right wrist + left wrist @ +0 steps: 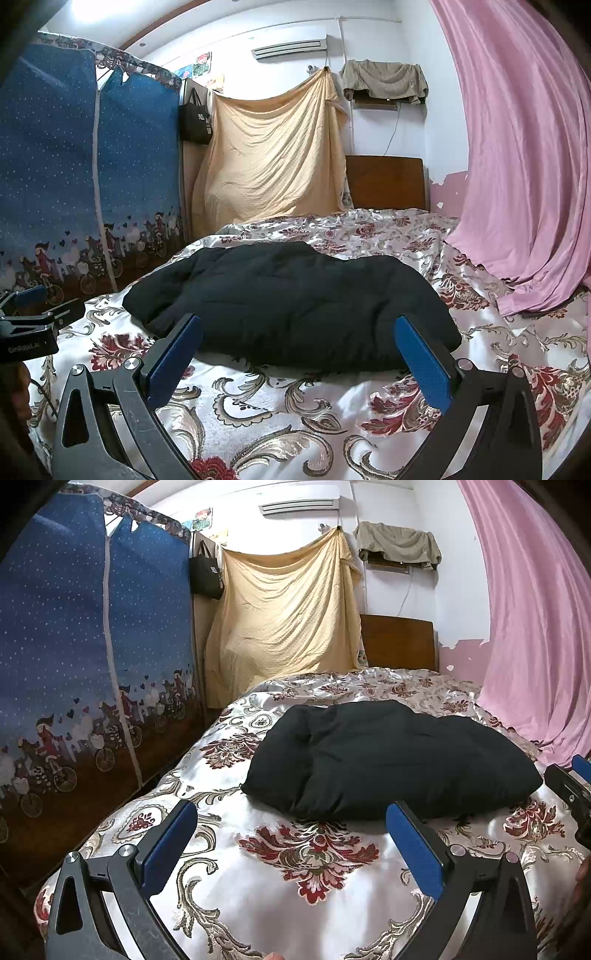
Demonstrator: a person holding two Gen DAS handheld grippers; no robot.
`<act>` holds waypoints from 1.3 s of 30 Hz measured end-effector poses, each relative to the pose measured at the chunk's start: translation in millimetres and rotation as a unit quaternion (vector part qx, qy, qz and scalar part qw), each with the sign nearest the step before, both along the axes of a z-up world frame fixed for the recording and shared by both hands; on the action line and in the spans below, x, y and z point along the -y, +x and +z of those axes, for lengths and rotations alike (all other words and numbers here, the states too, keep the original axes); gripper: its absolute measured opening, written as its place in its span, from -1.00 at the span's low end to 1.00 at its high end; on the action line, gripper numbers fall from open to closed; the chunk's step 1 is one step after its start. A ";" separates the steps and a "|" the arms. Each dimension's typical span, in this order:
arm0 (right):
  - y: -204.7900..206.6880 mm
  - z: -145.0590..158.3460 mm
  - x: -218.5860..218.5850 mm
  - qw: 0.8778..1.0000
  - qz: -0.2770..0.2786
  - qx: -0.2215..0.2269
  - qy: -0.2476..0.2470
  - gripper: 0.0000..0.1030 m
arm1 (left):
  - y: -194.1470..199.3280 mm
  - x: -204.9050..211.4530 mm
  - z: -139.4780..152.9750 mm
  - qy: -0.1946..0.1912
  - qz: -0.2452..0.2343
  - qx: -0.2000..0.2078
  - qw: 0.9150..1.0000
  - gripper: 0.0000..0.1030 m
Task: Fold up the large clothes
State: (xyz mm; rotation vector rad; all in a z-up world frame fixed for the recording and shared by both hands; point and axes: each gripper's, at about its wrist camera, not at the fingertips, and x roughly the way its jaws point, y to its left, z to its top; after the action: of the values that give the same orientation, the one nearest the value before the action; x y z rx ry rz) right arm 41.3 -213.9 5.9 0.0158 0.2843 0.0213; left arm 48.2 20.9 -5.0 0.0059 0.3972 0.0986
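Observation:
A black padded jacket point(391, 760) lies folded into a thick bundle on the floral satin bedspread point(288, 897). In the right wrist view the same jacket point(295, 302) fills the middle of the bed. My left gripper point(291, 812) is open, its blue pads wide apart, just short of the jacket's near edge and holding nothing. My right gripper point(299, 325) is open too, its fingertips flanking the jacket's near edge without touching it. The right gripper's body point(570, 794) shows at the far right of the left wrist view, and the left gripper's body point(29, 325) at the far left of the right wrist view.
A blue fabric wardrobe point(92, 664) stands along the bed's left side. A yellow sheet point(284, 616) hangs at the back beside a wooden headboard point(399, 642). A pink curtain point(535, 627) drapes onto the bed's right edge. A black bag point(206, 576) hangs by the wardrobe.

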 end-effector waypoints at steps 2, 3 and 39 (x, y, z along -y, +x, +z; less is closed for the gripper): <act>0.1 -0.1 0.0 1.000 0.000 0.000 0.001 0.98 | 0.1 1.1 0.3 -0.001 0.001 0.000 1.000 1.00; -0.2 0.0 -0.2 1.000 0.001 0.000 0.002 0.98 | 0.1 0.4 0.0 -0.001 0.001 0.000 1.000 1.00; -1.1 -8.4 3.8 1.000 0.009 -0.007 0.005 0.98 | -1.5 -5.0 2.3 0.010 0.002 0.003 1.000 1.00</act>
State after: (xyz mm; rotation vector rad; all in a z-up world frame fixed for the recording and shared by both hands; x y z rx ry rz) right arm 40.3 -217.6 -2.6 0.0229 0.2980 0.0406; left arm 46.7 25.9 -2.7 0.0249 0.3911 0.1076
